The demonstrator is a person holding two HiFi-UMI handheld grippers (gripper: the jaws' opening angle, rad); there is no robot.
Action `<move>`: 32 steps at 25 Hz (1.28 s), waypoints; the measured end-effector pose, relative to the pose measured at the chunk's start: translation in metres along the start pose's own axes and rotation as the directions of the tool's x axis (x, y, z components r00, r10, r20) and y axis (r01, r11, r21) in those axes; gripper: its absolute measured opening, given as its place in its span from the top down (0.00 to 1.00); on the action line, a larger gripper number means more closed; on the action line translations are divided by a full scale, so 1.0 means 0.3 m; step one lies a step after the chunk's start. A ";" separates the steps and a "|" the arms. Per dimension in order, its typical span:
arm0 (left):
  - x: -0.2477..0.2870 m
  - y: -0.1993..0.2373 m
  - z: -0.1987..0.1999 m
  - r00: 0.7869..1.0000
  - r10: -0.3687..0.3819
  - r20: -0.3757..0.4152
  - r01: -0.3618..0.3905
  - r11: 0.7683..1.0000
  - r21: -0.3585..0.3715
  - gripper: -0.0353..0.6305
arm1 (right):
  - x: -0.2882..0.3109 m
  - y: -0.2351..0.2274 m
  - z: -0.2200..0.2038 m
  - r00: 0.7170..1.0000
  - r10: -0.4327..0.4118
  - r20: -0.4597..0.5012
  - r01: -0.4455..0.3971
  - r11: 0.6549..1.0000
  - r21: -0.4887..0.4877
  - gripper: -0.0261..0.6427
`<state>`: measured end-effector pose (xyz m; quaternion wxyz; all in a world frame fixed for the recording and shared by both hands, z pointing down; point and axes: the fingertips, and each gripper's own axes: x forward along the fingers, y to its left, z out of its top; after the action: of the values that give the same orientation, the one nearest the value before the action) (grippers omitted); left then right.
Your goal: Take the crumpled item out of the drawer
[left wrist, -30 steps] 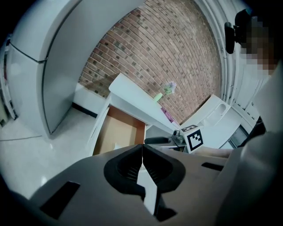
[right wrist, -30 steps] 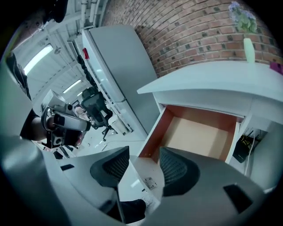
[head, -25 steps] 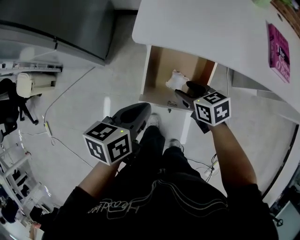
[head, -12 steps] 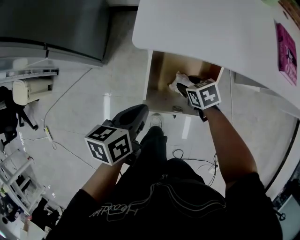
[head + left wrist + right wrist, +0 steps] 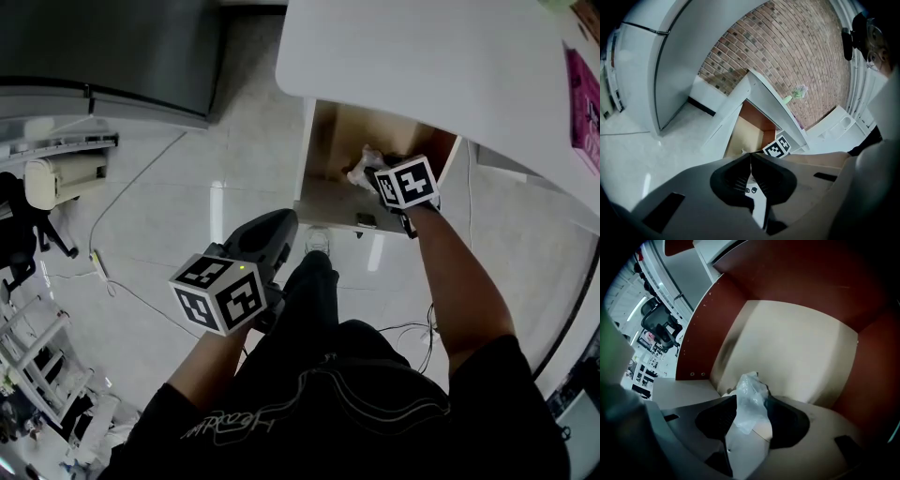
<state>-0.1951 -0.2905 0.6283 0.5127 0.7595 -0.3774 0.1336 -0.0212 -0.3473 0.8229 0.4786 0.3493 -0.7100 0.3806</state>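
Note:
The wooden drawer point(image 5: 330, 192) stands pulled out from under the white desk point(image 5: 422, 56). A crumpled white plastic item point(image 5: 361, 167) lies inside, toward the right. My right gripper point(image 5: 375, 174) reaches into the drawer, and the marker cube partly hides the item. In the right gripper view the crumpled item point(image 5: 750, 397) sits pinched between the two dark pads point(image 5: 716, 420), just above the pale drawer floor point(image 5: 787, 352); the right gripper point(image 5: 751, 405) is shut on it. My left gripper point(image 5: 270, 232) hangs outside the drawer over the floor. The left gripper point(image 5: 750, 161) is shut and holds nothing.
A pink book point(image 5: 588, 103) lies on the desk at the far right. A grey cabinet point(image 5: 103, 47) stands at the upper left, with an office chair point(image 5: 19, 220) and cables point(image 5: 122, 202) on the tiled floor. The person's legs and shoes point(image 5: 319, 246) are below the drawer front.
My right gripper moved forward into the drawer, from its front edge to the crumpled item, and its open jaws have closed on it. The left gripper has barely moved.

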 end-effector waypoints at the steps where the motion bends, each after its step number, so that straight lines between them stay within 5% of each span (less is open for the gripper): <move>1: 0.001 0.002 0.002 1.000 0.000 0.005 0.000 1.000 -0.002 0.91 | 0.004 0.000 -0.005 1.000 -0.004 -0.004 0.004 1.000 -0.007 0.66; 17: -0.026 -0.001 0.027 0.999 0.013 0.034 -0.012 1.000 -0.011 0.91 | -0.051 0.022 -0.011 0.999 0.034 0.001 -0.034 0.999 -0.020 0.85; 32: -0.115 -0.268 0.067 0.995 -0.007 0.103 0.001 0.998 0.061 0.91 | -0.448 0.123 0.078 0.966 0.092 0.242 -0.092 0.996 -0.011 0.87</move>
<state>-0.1652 -0.2781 0.5445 0.4695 0.7813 -0.3977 0.1047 -0.0227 -0.3328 0.6825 0.3701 0.3599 -0.7784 0.3572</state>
